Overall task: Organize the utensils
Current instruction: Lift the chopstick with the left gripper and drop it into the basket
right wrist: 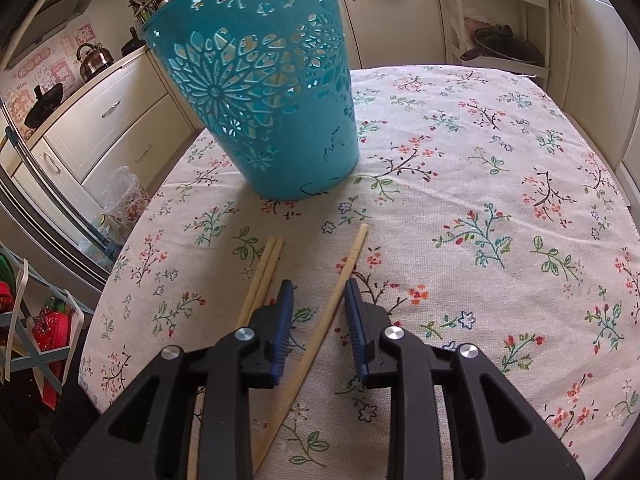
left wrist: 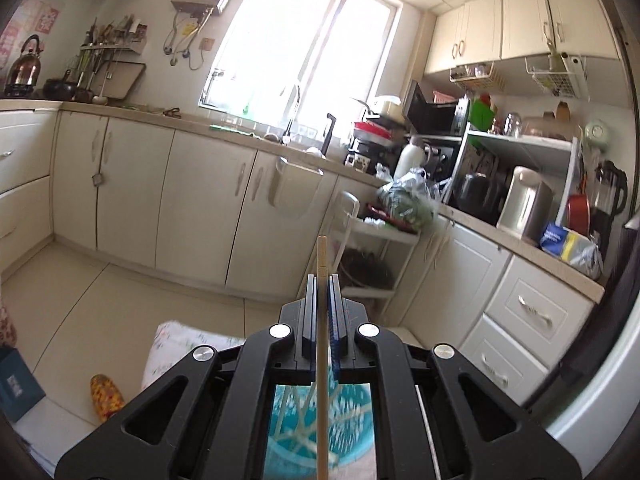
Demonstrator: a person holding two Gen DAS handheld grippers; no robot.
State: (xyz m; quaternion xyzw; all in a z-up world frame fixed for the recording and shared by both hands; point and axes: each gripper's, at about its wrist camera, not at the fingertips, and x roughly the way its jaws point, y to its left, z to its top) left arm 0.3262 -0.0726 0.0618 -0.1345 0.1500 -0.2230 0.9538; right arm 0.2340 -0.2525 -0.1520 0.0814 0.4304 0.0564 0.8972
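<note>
1. Chopsticks are the task's items. One chopstick [left wrist: 321,320] is pinched in the left gripper [left wrist: 323,280], whose jaws are closed tight on it; its shaft runs straight along the line of the fingers, with the tip projecting past them.
2. Below that gripper, through the gap in its frame, the teal basket [left wrist: 320,420] shows, blurred, with pale sticks already inside. Judgement: the held piece is positioned above the container for deposit.
3. The right gripper [right wrist: 318,288] is angled down at the table, jaws partly parted and gripping nothing.
4. A single chopstick [right wrist: 320,328] lies on the tablecloth [right wrist: 480,200] between those jaws, not pressed by either pad. Its long axis runs diagonally, from near the camera up and to the right, passing close to the right-hand finger.
5. A pair of chopsticks [right wrist: 262,276] lies just left of the left-hand finger, side by side and touching, slanted in much the same direction.
6. Judgement: the right hand is the nearer to the pieces on the table; closing on the single one needs little more than a squeeze.
7. Materials: chopsticks are pale wood or bamboo, slender, square-ended. The basket [right wrist: 260,92] is teal plastic, tapered, with pierced floral cut-outs, standing upright beyond the chopsticks. The tablecloth is coarse woven cloth, floral print.
</note>
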